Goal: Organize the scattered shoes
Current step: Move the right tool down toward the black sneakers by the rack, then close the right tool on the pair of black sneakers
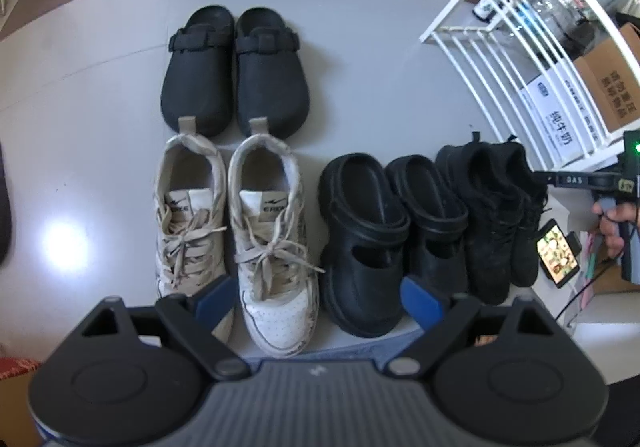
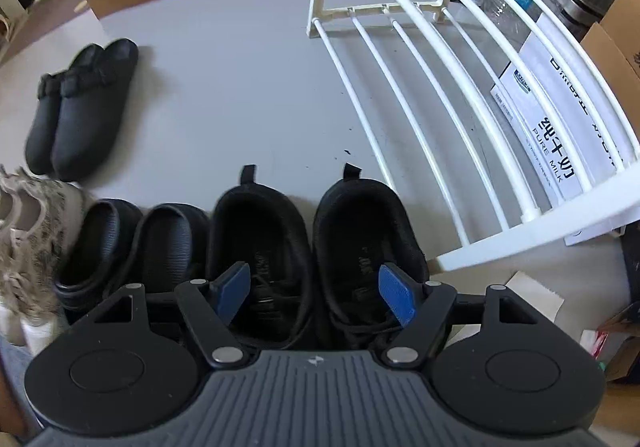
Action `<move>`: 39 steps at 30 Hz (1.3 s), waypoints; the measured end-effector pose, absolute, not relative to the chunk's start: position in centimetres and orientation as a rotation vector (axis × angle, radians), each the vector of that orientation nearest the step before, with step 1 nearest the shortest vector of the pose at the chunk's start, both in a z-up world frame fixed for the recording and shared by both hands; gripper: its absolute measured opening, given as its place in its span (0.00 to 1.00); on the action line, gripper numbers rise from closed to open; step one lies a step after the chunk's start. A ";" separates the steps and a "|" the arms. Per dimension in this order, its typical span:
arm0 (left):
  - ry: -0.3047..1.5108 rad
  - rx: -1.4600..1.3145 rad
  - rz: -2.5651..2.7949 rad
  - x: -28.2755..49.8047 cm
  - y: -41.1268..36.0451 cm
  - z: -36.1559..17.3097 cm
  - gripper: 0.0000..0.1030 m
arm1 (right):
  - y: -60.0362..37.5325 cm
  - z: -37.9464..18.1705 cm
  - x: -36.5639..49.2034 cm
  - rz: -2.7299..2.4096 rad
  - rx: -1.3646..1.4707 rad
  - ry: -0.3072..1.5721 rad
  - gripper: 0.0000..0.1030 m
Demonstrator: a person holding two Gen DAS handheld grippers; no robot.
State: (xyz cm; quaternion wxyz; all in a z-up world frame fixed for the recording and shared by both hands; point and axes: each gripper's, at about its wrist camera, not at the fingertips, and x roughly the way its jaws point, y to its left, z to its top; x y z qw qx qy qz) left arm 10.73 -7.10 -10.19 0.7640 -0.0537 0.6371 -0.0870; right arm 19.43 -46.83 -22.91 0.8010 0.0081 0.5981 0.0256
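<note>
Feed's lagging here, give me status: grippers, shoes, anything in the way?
Left gripper open, empty. Right gripper open above black sneakers. Beige sneakers, black clogs, black sandals paired. White rack close right.

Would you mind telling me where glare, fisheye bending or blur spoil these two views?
Left wrist view: a bright glare patch on the floor left of the white sneakers, and the white rack curves. Right wrist view: the rack's rails bow strongly, and the sneaker at the left edge is smeared.

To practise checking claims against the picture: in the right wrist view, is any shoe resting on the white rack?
No: the white rack has bare bars, and the black sneakers sit on the floor beside it.
</note>
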 end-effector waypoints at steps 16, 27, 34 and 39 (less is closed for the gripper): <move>1.475 -0.147 -0.147 11.6 -6.8 -13.1 0.89 | -48.0 -30.1 18.4 0.017 0.106 1.294 0.61; 1.515 -0.159 -0.134 11.9 -6.9 -14.1 0.89 | -48.5 -30.5 15.4 0.119 0.042 1.189 0.51; 1.530 -0.164 -0.138 12.3 -7.7 -14.6 0.89 | -49.4 -31.4 14.2 0.174 0.088 1.097 0.43; 1.542 -0.168 -0.139 12.6 -8.1 -14.9 0.89 | -49.5 -31.9 15.0 0.200 0.096 1.069 0.41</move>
